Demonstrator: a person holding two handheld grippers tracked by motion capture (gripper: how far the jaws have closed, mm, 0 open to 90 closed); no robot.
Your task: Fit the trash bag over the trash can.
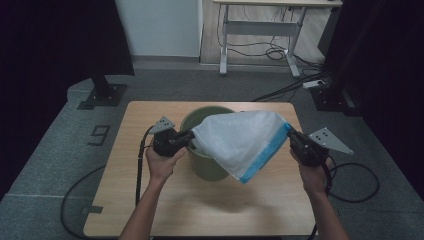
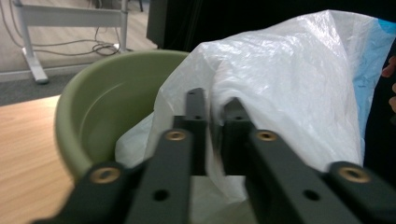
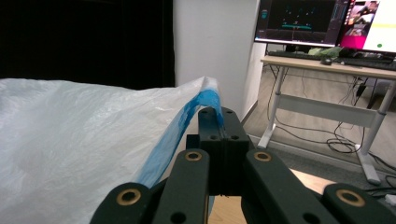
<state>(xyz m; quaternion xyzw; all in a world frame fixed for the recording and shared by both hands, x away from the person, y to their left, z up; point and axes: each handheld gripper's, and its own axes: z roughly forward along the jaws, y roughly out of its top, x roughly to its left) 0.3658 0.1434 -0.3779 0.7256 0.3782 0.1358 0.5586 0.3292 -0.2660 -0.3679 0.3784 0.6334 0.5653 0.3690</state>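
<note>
Stretching a white plastic bag (image 1: 240, 140) with a blue edge strip over my green bucket (image 1: 207, 165), which sits mid-table (image 1: 150, 200), bag hanging across its right side and spilling in front. No brand, label or lettering I can read on the bag or bucket. My right gripper (image 3: 219, 116) is pinched fully together on the blue hem at the bag's far right corner. My left gripper (image 2: 215, 105) has a narrow gap between its jaws with a fold of white film caught in there, right beside the bucket rim.
</note>
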